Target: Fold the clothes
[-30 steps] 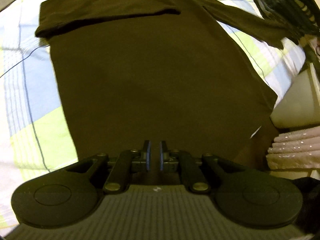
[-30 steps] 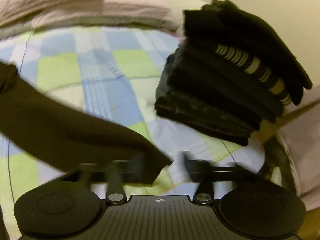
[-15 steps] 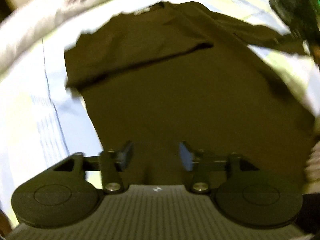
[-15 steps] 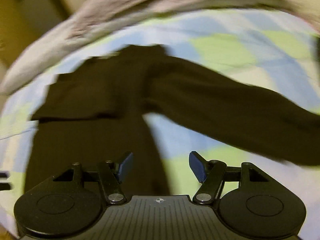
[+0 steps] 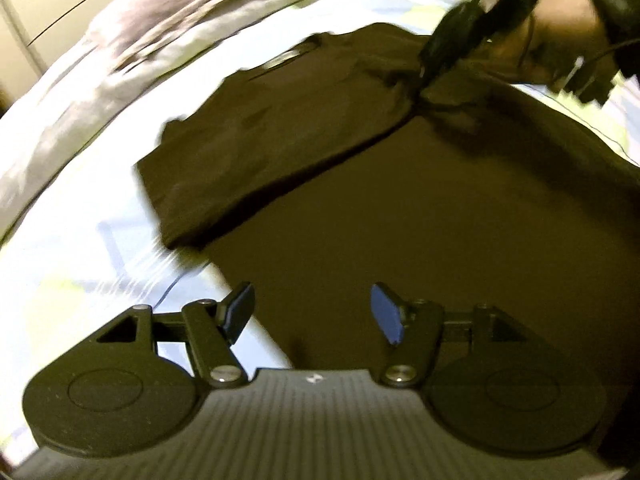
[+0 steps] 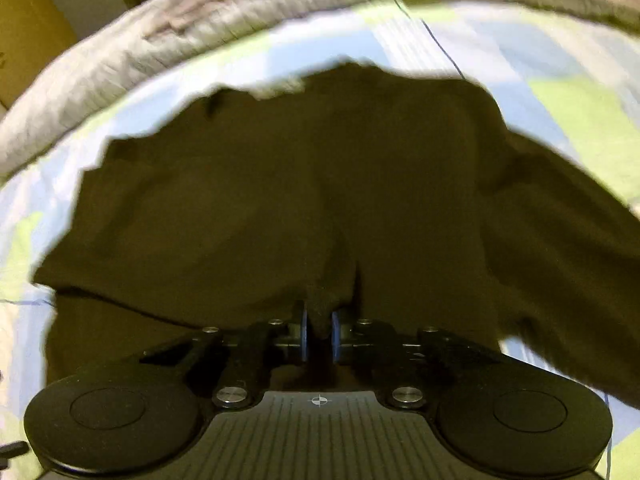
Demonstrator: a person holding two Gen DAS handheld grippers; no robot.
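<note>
Now: dark shirt (image 5: pixel 400 208) flat on checked bedsheet (image 5: pixel 80 264), one sleeve (image 5: pixel 256 152) folded across chest. Left gripper (image 5: pixel 312 312) over shirt's lower part, jaws spread, nothing between. Right gripper (image 6: pixel 319 334), jaws just closed, pinches fabric fold by other sleeve; hand (image 5: pixel 560 36) behind it.

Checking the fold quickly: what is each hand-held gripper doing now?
Left hand-held gripper: open, empty, over the dark shirt.
Right hand-held gripper: just closed on shirt fabric.
</note>
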